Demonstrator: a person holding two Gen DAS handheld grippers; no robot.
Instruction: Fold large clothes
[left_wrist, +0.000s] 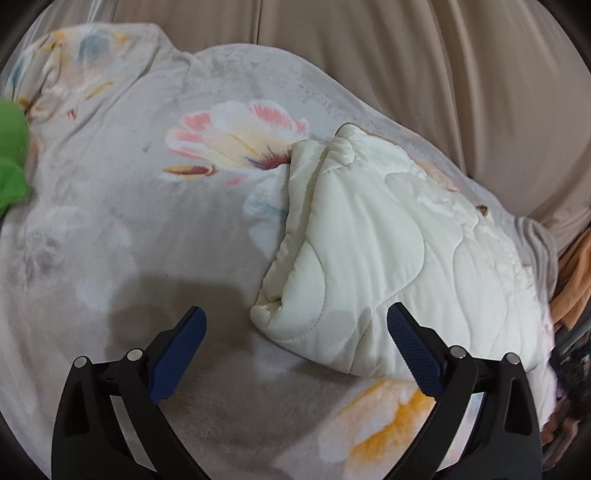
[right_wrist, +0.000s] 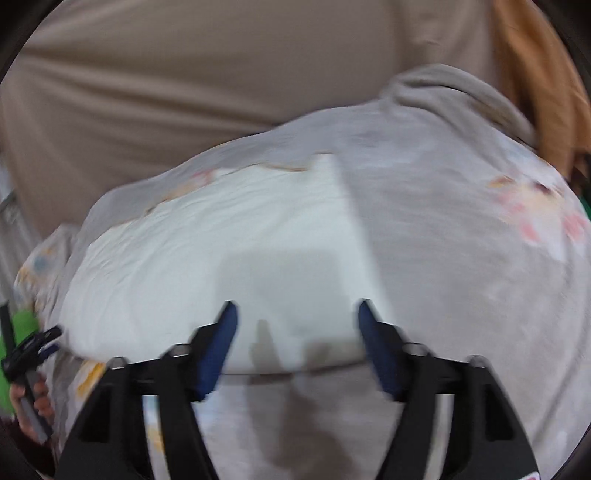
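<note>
Both hand-held grippers, left (left_wrist: 295, 325) and right (right_wrist: 295, 317), spread wide, empty, angled down; I see the cream quilted garment (left_wrist: 388, 258) beneath.

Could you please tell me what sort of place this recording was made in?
Probably a bedroom or living room at home: a floral fleece blanket spread under a quilted cream garment, with beige upholstery or drapery behind.
</note>
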